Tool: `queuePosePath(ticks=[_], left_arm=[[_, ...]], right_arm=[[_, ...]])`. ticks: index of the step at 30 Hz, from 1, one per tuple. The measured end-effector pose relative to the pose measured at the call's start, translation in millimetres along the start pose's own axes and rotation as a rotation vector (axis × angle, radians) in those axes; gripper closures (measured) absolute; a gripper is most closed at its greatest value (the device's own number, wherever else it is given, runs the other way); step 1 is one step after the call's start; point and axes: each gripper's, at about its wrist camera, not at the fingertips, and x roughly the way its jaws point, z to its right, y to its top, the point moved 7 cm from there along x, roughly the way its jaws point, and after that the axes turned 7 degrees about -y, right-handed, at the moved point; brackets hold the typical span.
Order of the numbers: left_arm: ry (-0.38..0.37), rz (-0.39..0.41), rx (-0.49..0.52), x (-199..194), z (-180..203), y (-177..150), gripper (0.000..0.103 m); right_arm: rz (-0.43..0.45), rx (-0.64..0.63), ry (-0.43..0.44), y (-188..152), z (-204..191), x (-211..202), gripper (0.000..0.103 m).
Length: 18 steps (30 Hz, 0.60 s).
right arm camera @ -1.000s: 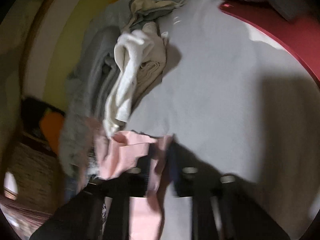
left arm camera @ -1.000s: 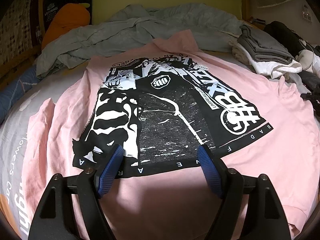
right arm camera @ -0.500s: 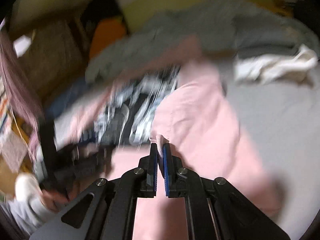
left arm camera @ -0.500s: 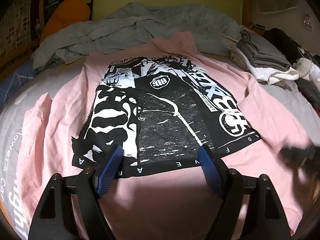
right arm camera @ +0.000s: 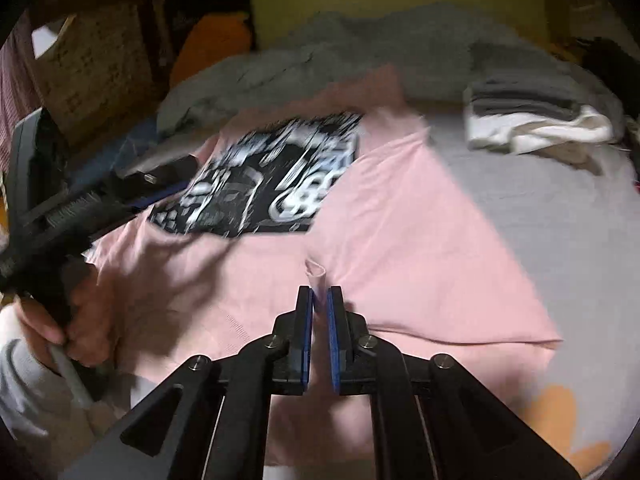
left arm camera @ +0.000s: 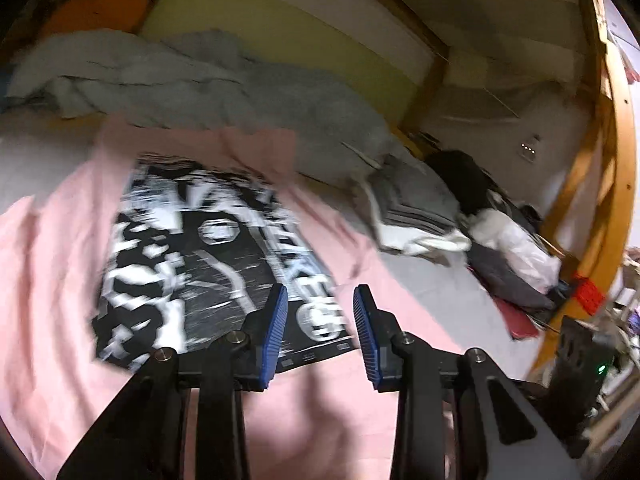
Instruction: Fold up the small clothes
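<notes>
Meanwhile the right gripper [right arm camera: 319,300] pinches a fold of the pink T-shirt [right arm camera: 420,240]; above its print, the left gripper [left arm camera: 320,312] has just been closing, empty.

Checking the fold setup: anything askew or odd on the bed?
The pink T-shirt lies crooked and rumpled, with a small tuft of fabric pinched up in the right hand-held gripper. Both views are motion-blurred. No damage visible.

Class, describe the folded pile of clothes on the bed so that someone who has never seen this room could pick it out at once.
Start from the bed's grey sheet, where a pink T-shirt with a black-and-white print lies spread out. Look beyond the shirt's far right side, below the rumpled grey blanket: there sits the folded pile. It alone is neatly stacked, grey layers on top of white ones.
</notes>
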Motion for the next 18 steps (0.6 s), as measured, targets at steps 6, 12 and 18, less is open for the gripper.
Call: queuePosePath(ticks=[6, 12, 18], left_arm=[[0.030, -0.301, 0.031, 79.8, 16.8, -5.0, 0.068], [0.011, -0.348, -0.154, 129.2, -10.9, -17.8, 0.068], [0.047, -0.263, -0.127, 124.1, -13.9, -13.4, 0.070]], right_arm=[[0.055, 0.088, -0.020, 11.2, 19.3, -11.9, 0.096], [-0.009, 0.110, -0.064, -1.3, 37.8, -0.3, 0.096], [-0.124, 0.226, -0.069, -12.7, 71.6, 15.3, 0.096]])
